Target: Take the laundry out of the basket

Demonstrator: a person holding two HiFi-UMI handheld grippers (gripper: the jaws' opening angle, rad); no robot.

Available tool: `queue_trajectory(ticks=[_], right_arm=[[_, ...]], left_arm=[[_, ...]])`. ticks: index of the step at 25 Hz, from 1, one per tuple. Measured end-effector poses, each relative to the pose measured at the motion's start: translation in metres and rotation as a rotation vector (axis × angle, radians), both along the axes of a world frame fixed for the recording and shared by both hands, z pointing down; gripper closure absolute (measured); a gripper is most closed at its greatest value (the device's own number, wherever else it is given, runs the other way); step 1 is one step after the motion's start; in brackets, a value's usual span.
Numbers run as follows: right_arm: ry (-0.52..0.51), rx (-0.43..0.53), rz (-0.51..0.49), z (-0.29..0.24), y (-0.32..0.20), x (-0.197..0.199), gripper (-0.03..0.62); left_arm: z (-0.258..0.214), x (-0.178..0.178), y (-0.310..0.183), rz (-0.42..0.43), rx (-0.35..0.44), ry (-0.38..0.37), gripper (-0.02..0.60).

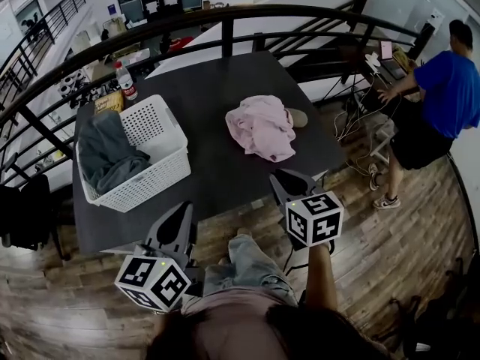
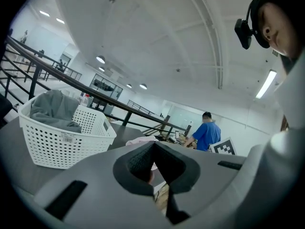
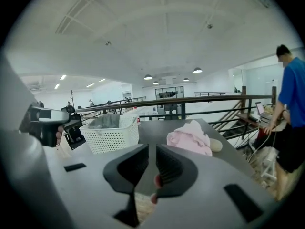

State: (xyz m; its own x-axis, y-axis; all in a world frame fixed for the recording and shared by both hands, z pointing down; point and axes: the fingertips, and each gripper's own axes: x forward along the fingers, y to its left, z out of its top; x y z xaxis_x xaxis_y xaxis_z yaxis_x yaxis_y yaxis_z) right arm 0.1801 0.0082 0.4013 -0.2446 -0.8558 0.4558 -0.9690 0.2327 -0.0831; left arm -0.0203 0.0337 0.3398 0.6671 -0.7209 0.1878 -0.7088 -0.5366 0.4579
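A white perforated basket (image 1: 150, 178) stands on the left part of the dark table (image 1: 217, 178), with a grey garment (image 1: 109, 152) bunched inside it and hanging over its far-left rim. A pink garment (image 1: 261, 126) lies crumpled on the table to the right of the basket. Both grippers hang off the table's near edge, close to my body. My left gripper (image 1: 180, 210) has its jaws closed together, empty, and looks towards the basket (image 2: 62, 142). My right gripper (image 1: 289, 178) shows a narrow gap between its pads (image 3: 167, 163) with nothing in it, and faces the pink garment (image 3: 190, 137).
A water bottle (image 1: 126, 81) and a yellow packet (image 1: 109, 100) sit behind the basket. A beige lump (image 1: 298, 117) lies beside the pink garment. A black railing (image 1: 225, 21) curves round the table's far side. A person in blue (image 1: 442, 88) bends over a desk at right.
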Motion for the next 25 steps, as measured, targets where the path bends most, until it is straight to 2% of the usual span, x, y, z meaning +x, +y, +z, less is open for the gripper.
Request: queue_trajectory(ticks=[6,13,20,25], right_arm=[[0.028,0.031,-0.032,-0.014,0.005,-0.016,0.545],[0.038,0.099,-0.048,-0.039,0.005,-0.013,0.568],[0.013,0.118,-0.093,-0.052,0.008,0.006,0.574],[-0.044,0.129,-0.112,-0.063,0.017,0.029,0.577]], left_arm=[[0.002,-0.015,0.007,-0.039,0.013,0.009,0.584],[-0.003,-0.015,0.009,-0.089,0.012,0.008,0.584],[-0.005,0.01,0.016,-0.13,0.016,0.003,0.584],[-0.008,0.033,0.023,-0.16,0.007,-0.001,0.584]])
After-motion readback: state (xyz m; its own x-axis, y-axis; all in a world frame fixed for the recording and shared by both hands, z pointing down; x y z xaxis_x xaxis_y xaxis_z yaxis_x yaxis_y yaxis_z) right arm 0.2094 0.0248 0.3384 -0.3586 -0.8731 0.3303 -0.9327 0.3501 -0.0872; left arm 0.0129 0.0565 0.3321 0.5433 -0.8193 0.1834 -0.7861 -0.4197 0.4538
